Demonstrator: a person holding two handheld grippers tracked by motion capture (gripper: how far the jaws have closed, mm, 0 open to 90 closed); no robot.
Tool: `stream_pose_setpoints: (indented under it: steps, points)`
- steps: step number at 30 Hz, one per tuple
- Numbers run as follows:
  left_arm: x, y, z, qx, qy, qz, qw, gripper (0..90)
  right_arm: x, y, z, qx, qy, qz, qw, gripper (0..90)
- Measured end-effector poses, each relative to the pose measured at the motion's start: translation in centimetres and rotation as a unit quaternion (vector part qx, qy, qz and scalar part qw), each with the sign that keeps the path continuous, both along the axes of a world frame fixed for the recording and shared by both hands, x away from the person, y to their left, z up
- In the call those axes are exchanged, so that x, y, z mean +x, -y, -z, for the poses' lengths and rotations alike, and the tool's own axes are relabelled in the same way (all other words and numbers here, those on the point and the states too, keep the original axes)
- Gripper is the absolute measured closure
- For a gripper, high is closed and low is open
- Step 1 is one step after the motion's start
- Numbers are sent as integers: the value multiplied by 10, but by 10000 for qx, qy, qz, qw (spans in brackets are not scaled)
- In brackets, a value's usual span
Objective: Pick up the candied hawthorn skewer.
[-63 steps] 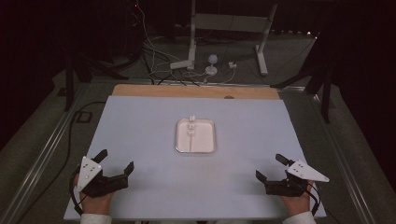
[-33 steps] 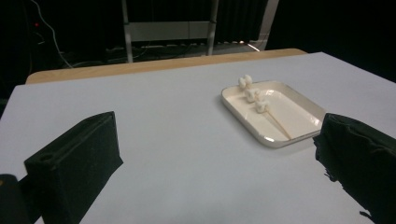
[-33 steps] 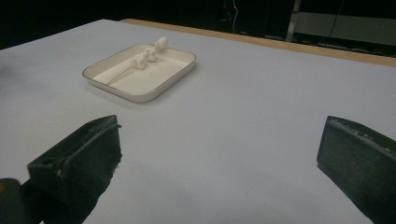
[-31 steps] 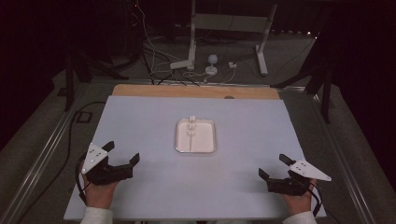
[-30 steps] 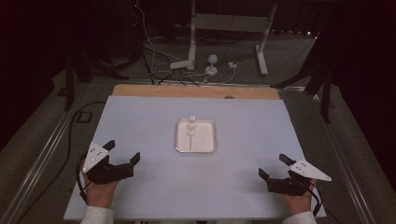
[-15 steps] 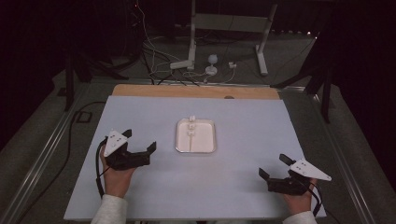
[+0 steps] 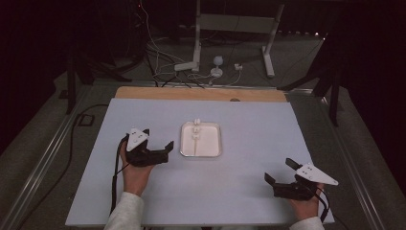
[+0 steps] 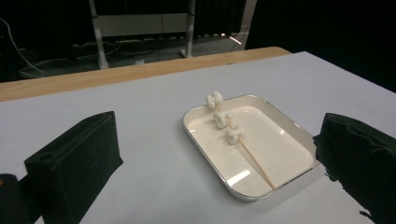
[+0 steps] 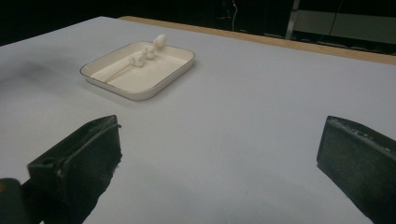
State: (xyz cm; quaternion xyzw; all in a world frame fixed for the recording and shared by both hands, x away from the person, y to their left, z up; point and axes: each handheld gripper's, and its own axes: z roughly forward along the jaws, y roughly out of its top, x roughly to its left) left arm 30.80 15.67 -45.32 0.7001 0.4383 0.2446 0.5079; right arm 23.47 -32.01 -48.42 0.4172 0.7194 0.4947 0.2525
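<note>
Pale blue table (image 7: pixel 239 191), wooden strip (image 7: pixel 201 94), dark room

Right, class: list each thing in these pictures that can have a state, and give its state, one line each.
Left gripper: jaws open, holding nothing, beside the tray.
Right gripper: jaws open, holding nothing, far from the tray.
Tray: upright on the table, holding the skewer.
Skewer: lying flat in the tray, three marshmallows on it.
Marshmallows: threaded near the skewer's far end, one over the rim.

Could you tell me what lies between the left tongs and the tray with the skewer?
Nothing: in the high view, only bare table separates the open left tongs from the tray holding the skewer.
</note>
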Motion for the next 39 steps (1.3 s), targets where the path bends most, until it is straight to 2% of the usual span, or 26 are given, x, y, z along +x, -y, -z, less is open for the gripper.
stream_pose_setpoints:
  steps: [9, 27, 33, 34, 35, 39]
  points:
    - [11, 13, 6, 1, -18, 21, 10000, 6, 0, -1, 0, -12, -2, -11, 10000, 0]
    - [36, 56, 29, 101, -325, 191, 9992, 6, 1, -2, 1, -59, -26, -54, 10000, 0]
    - [46, 67, 38, 159, -571, 213, 9980, 27, 1, -2, 1, -62, -33, -53, 10000, 0]
    - [49, 71, 42, 159, -697, 241, 9971, 34, 1, -2, 1, -63, -32, -54, 10000, 0]
    - [49, 71, 42, 159, -697, 241, 9971, 43, 1, -2, 1, -63, -32, -54, 10000, 0]
    - [55, 81, 49, 195, -972, 331, 9945, 69, 2, -2, 2, -75, -36, -55, 10000, 0]
